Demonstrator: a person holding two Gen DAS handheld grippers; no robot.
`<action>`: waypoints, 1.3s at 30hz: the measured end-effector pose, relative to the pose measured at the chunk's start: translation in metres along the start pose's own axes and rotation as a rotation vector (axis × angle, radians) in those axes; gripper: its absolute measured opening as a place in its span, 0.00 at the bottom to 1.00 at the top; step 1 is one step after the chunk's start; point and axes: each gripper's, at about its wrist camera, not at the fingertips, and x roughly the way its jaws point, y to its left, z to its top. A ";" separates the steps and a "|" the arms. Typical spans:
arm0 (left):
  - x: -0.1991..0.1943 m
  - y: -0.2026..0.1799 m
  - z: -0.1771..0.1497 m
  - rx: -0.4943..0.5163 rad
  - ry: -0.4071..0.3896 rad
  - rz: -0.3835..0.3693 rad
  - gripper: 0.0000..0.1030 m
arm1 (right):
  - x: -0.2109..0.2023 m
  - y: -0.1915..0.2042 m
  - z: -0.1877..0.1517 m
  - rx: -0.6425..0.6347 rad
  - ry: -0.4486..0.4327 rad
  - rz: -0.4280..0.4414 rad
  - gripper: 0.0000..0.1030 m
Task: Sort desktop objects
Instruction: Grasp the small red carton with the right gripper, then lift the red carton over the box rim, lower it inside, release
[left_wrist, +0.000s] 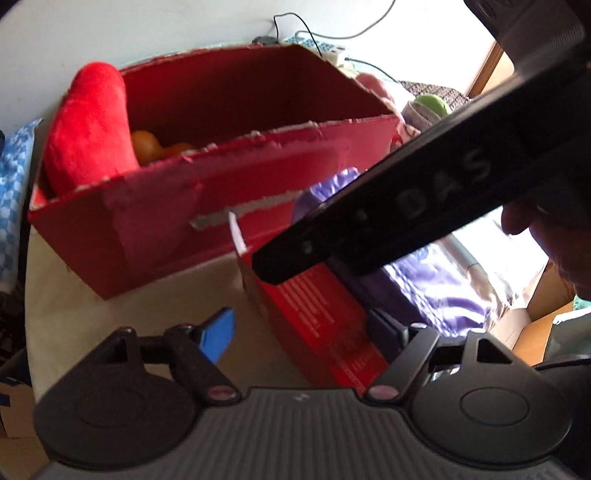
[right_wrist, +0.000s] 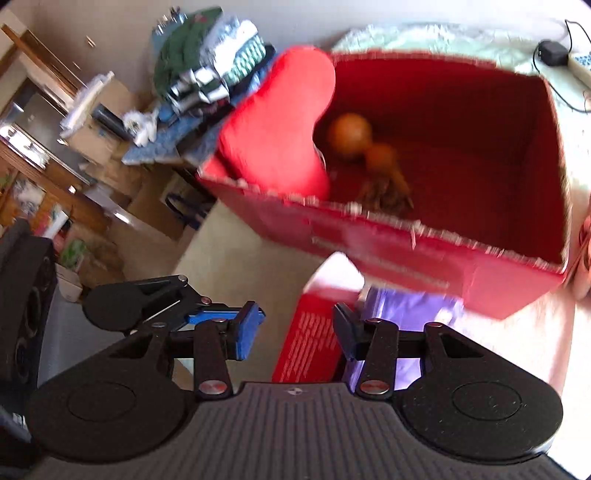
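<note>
**Both claws apart over a small red carton, in front of a large red box**

Left wrist view. The left gripper (left_wrist: 299, 328) has its two blue-padded fingers spread apart, clamped on nothing. Ahead and to the left of it stands one large red cardboard box (left_wrist: 258, 192), open-topped, with torn, ragged white edges along its rim and a scuffed front wall. One red plush cushion (left_wrist: 90, 125), soft and rounded, leans in the box's left end and rises above the rim. Beside it, only the tops of the orange round objects (left_wrist: 146, 144) show. Between the fingers, nearer the right one, sits one small red carton (left_wrist: 317, 314), smooth, printed with white text, its white flap raised. Right of it lies glossy, crinkled purple bag material (left_wrist: 439, 280). The black arm of the other gripper crosses above, bearing raised letters.

Right wrist view. The right gripper (right_wrist: 295, 328) likewise has its fingers apart and empty. This view is motion-blurred. It looks down into the large box (right_wrist: 461, 266) ahead, exposing two orange spheres (right_wrist: 349, 134) and a brown tangled item on the floor, hidden from the left view. The cushion (right_wrist: 280, 129) stands at the box's left end. The small carton (right_wrist: 310, 343) sits just inside the right finger; the purple bag (right_wrist: 410, 306) lies right of it. A stack of folded cloth (right_wrist: 210, 70) lies far left.
</note>
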 end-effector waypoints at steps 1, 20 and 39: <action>0.000 -0.001 -0.001 -0.007 0.000 -0.007 0.80 | 0.003 0.003 -0.003 -0.007 0.017 -0.007 0.46; 0.017 0.020 -0.009 -0.104 0.019 -0.105 0.70 | 0.043 0.024 -0.010 0.006 0.136 -0.045 0.50; -0.085 0.004 0.054 0.144 -0.215 -0.106 0.62 | -0.060 0.023 0.013 0.136 -0.152 -0.010 0.48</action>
